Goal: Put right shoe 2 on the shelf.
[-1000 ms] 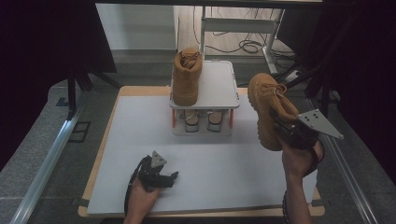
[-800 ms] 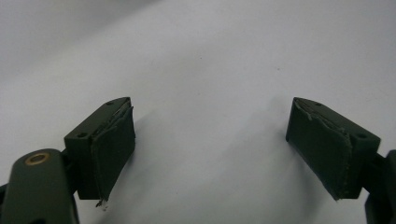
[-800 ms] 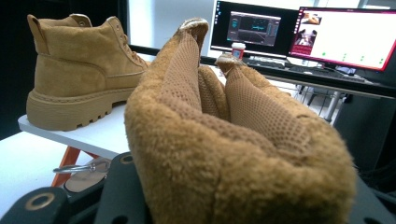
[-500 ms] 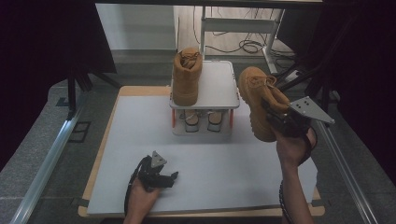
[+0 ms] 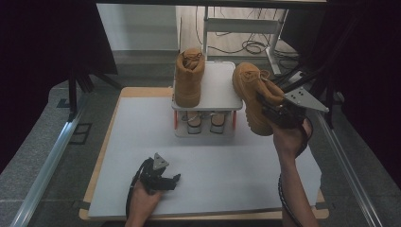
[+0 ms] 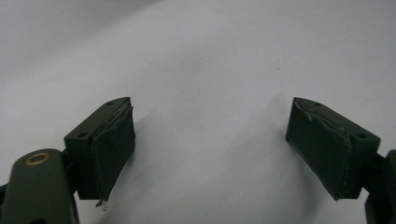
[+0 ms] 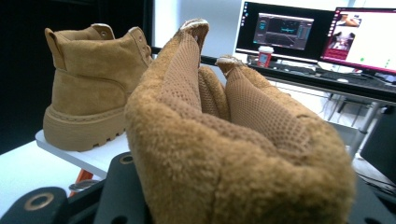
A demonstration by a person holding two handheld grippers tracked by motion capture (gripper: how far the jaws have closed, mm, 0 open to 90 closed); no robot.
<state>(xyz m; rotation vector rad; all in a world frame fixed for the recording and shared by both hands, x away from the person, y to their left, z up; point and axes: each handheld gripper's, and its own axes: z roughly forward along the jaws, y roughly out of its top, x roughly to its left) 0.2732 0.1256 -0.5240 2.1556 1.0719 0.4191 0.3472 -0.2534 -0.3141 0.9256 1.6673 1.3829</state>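
1. You have one tan boot (image 5: 189, 78) already standing on the left part of the small white rack (image 5: 217, 92) at the far side of the table (image 5: 142, 142), upright, with its opening facing up. By the look of it, that half of the job is done.

2. The second boot (image 5: 251, 97) is not yet set down. You hold it in the air at the rack's right edge, tilted so that its sole faces left toward the rack and its toe points back toward you.

3. What is left, as I judge it: turn this boot upright and stand it on the free right part of the rack's top, beside its mate.

4. Your right gripper (image 5: 279, 112) is clamped on the second boot's collar. In the right gripper view the fleecy rim (image 7: 243, 158) sits squeezed between the black jaws, though the padding hides the pads, so I cannot tell how deep the bite goes.

5. Your left gripper (image 5: 165, 179) rests low on the near left of the table, well apart from the rack. Its jaws stand wide apart over bare white surface, holding and touching nothing between them.

6. Under the rack's top shelf a pair of pale shoes (image 5: 203, 122) seems to sit, too dim to tell more.
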